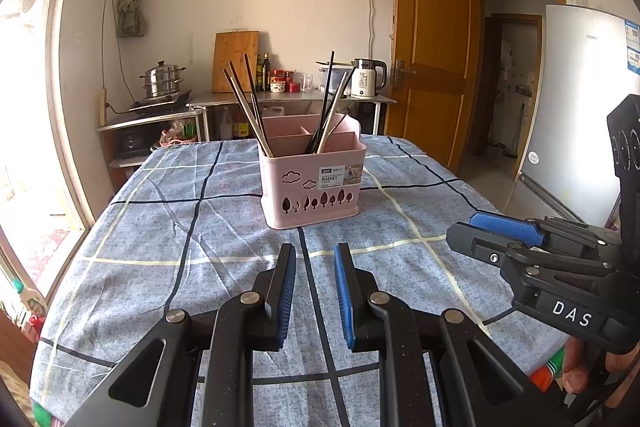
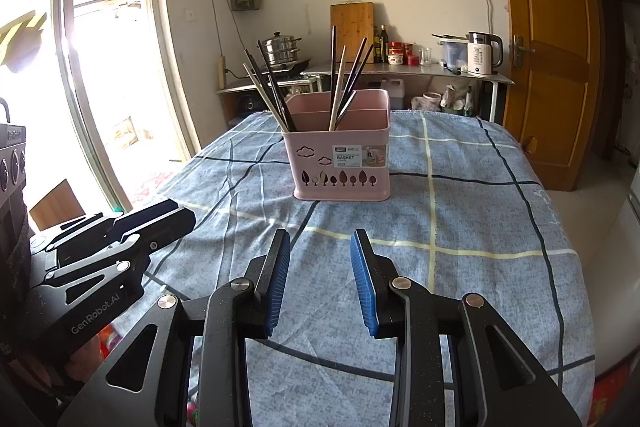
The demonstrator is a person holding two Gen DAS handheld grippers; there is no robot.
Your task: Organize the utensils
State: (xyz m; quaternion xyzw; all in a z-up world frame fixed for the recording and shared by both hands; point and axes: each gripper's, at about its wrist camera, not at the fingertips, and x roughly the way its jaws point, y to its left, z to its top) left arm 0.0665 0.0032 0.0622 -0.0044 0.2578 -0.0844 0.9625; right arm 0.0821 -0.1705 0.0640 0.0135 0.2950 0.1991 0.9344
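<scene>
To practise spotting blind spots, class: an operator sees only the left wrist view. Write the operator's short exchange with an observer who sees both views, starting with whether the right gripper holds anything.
Operator: I see the right gripper only side-on. Is anything between its pads?
Observer: No. The right gripper is open, its blue pads apart, with only the tablecloth showing between them.
Operator: What does my own gripper look like from outside?
Observer: The left gripper bears white lettering on its side that reads GenRobot.AI.
</scene>
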